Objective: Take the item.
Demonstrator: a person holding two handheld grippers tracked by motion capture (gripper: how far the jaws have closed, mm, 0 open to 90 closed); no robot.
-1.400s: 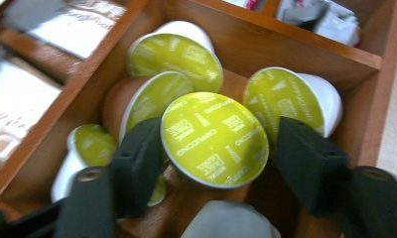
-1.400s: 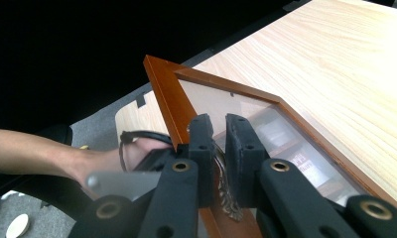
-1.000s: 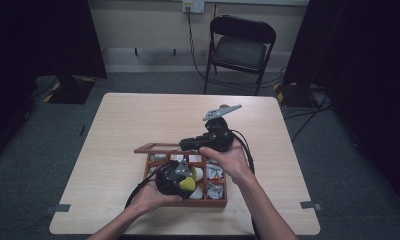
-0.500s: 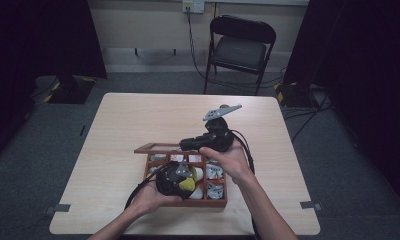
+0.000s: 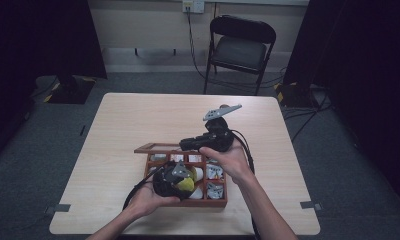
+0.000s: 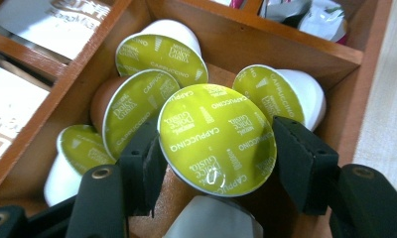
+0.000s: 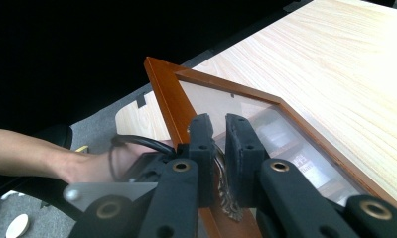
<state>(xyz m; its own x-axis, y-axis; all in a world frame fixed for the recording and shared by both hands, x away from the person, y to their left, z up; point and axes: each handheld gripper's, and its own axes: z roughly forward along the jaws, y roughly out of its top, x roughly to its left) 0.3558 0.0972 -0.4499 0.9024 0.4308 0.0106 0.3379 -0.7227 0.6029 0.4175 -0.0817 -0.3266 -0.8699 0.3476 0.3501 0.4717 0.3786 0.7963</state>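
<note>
Down at the lower centre of the high view, the left gripper (image 5: 174, 181) sits over the wooden box (image 5: 208, 202), its jaws clamped on a green-lidded coffee capsule (image 6: 217, 139), one pad on each side of the rim. In the left gripper view that capsule fills the middle of the frame, above four other green capsules (image 6: 161, 53) lying in the same compartment. Just right of centre, the right gripper (image 7: 218, 148) pinches the front edge of the box's glass-paned lid (image 7: 246, 106) at its small metal clasp, the lid tilted up from the table (image 5: 138, 120).
</note>
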